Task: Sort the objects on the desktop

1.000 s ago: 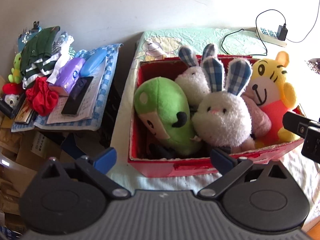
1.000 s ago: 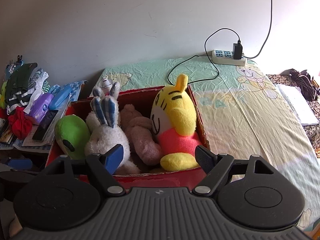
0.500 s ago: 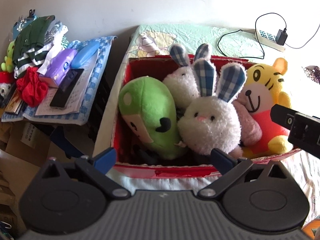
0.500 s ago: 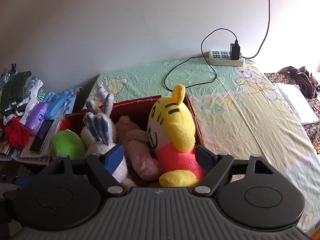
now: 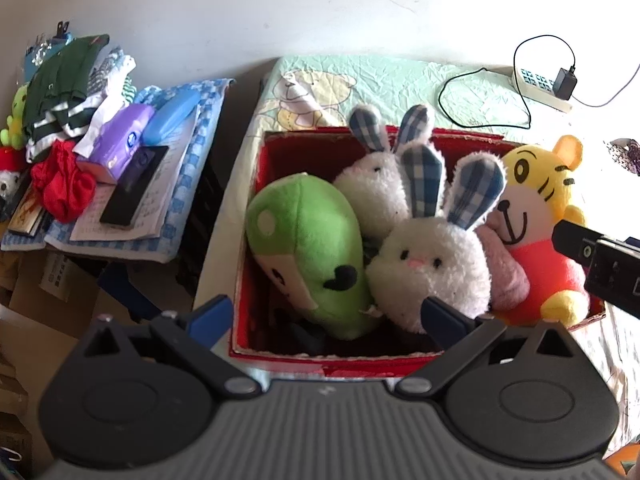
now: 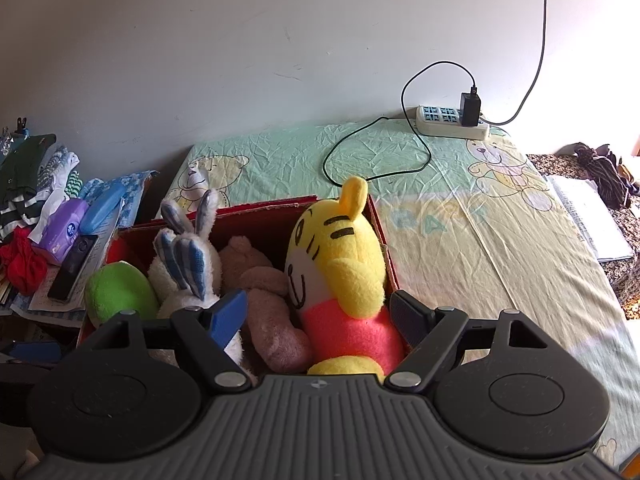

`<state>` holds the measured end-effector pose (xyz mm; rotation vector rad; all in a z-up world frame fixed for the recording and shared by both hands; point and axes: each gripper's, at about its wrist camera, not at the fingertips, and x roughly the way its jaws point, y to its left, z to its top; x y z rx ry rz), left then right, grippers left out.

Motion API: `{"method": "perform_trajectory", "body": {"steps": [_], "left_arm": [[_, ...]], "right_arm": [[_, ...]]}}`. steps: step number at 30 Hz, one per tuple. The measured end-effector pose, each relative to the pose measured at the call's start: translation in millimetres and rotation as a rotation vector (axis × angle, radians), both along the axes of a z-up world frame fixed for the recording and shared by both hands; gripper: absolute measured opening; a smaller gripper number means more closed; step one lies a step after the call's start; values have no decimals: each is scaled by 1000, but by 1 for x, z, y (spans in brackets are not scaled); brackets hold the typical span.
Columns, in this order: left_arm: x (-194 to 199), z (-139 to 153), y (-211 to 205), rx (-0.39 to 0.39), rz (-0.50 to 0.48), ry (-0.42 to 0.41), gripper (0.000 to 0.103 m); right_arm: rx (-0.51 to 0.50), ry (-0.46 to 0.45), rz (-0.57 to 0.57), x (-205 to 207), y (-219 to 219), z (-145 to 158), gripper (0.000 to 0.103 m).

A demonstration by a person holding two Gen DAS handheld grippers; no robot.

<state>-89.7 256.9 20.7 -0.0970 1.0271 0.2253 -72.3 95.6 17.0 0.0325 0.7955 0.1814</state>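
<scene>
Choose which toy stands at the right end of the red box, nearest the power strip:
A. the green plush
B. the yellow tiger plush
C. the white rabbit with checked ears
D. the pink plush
B: the yellow tiger plush leans against the right wall of the red box, on the side toward the power strip.

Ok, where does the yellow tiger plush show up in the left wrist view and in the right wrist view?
Left wrist view: the yellow tiger plush sits at the right end of the red box, beside the white bunny.
Right wrist view: the yellow tiger plush is near centre, at the box's right end, just ahead of the open right tool.
Shared landmark: the power strip on the sheet behind the box.
</scene>
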Motion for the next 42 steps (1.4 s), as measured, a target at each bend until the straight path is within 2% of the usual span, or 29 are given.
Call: {"method": "perform_trajectory", "body": {"steps": [20, 25, 29, 42], "left_arm": [[16, -2, -14, 0, -63, -2, 101], [16, -4, -14, 0, -65, 3, 101], [13, -5, -17, 4, -67, 4, 101], [8, -9, -15, -3, -40, -5, 101]], "right_arm": [[-10, 4, -24, 17, -7, -2, 81], [-2, 11, -23, 17, -9, -4, 81], [45, 15, -23, 16, -14, -4, 81], [47, 38, 8, 10, -13, -10, 81]]}}
